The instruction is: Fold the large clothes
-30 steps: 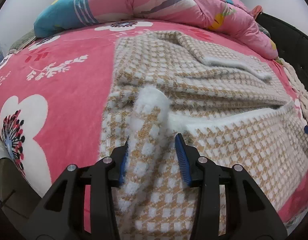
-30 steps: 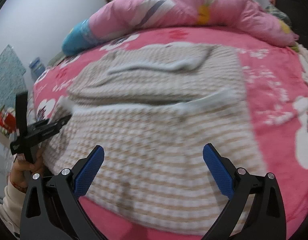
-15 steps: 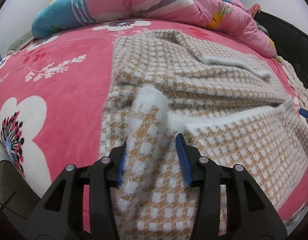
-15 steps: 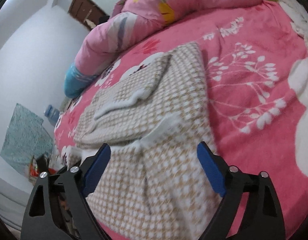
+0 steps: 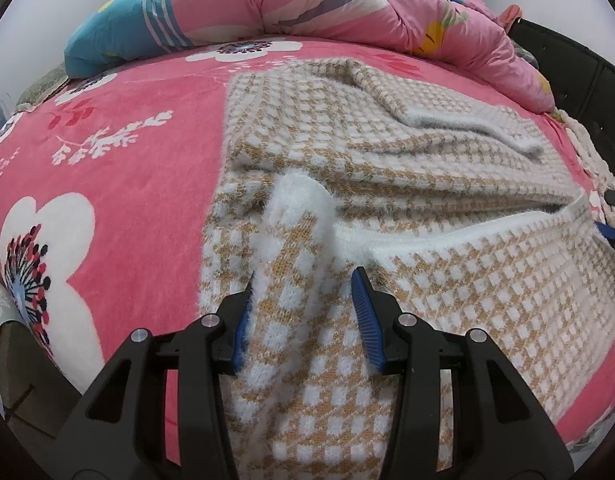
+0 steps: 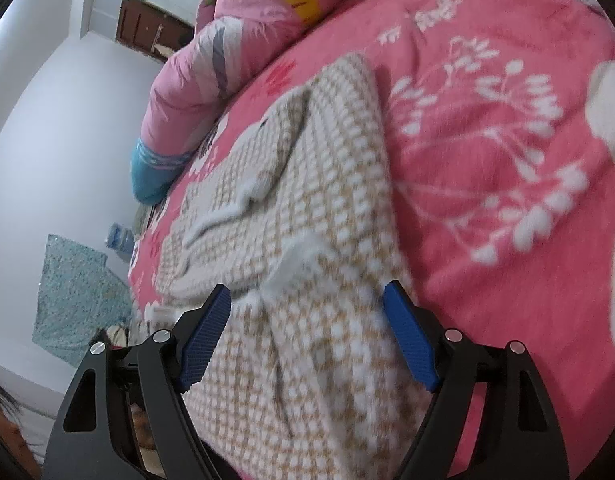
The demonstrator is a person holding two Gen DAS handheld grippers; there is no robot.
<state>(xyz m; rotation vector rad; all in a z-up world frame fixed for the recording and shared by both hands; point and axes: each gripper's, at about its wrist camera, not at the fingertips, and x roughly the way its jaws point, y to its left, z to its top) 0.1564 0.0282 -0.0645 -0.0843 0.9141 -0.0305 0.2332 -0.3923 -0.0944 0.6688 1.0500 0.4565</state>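
A fluffy tan-and-white checked sweater (image 5: 407,148) lies spread on the bed, folded across its middle with a white-trimmed edge on top. My left gripper (image 5: 303,276) is at the sweater's near left part. It is shut on a raised ridge of the knit that fills the gap between its blue pads. In the right wrist view the sweater (image 6: 327,184) runs away from me. My right gripper (image 6: 307,288) straddles its near right edge, and its jaws are closing with fabric between them. The pads do not press on the fabric. One blue pad of the right gripper (image 5: 607,232) shows at the left view's right edge.
A pink flowered blanket (image 5: 127,160) covers the bed. A rolled pink and teal quilt (image 5: 307,4) lies along the far side. A dark bed frame (image 5: 567,68) stands at the right. A white wall, a teal cloth (image 6: 75,300) and a brown door (image 6: 147,32) are beyond the bed.
My right gripper swung over to the sweater's right edge, sank and rolled, and its jaws narrowed. The left gripper and the ridge of knit in it stayed put.
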